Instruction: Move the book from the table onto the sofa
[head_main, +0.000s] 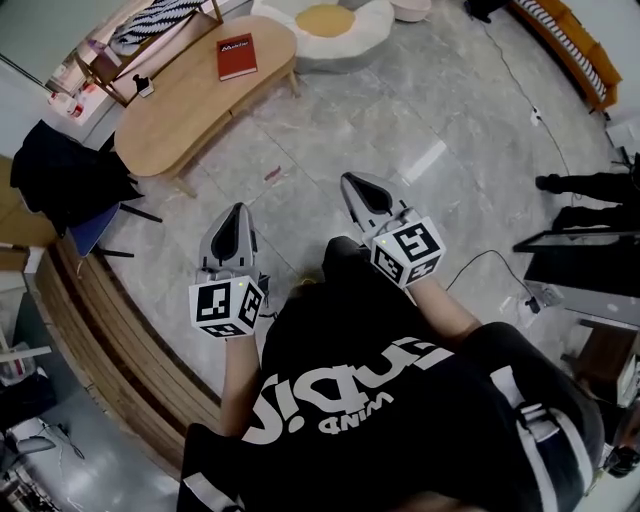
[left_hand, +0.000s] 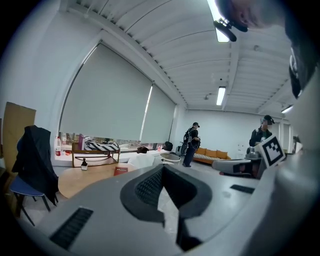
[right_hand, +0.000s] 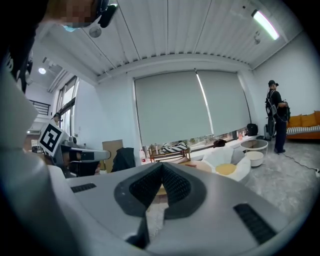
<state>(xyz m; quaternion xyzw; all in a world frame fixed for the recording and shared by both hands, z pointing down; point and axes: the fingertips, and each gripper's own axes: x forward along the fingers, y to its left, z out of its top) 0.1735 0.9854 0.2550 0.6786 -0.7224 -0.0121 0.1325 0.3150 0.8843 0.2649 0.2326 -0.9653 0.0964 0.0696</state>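
We find the red book (head_main: 237, 56) lying flat near the far end of the wooden kidney-shaped bench (head_main: 190, 115), in the upper left of the head view. It is well apart from both grippers, and nothing rests on it. Just beside the bench, at the top centre, sits a white round seat with a yellow cushion (head_main: 370, 35). An orange sofa (head_main: 575, 45) runs along the upper right edge. We cannot tell which of the two is meant as the goal.

We judge the task not yet begun: the book is untouched and we stand back on the marble floor (head_main: 420, 130), facing the bench.

The jaws of the left gripper (head_main: 240, 210) are clenched on nothing, the ribbed pads meeting at the tips. The jaws of the right gripper (head_main: 352, 182) are likewise pressed together and empty. With nothing within reach, this reads to us as a carrying posture.

Both forearms reach forward from the torso in the lower centre of the frame. The grippers sit side by side but apart, nosed only slightly downward toward the bench, with their marker cubes turned up to the head camera.
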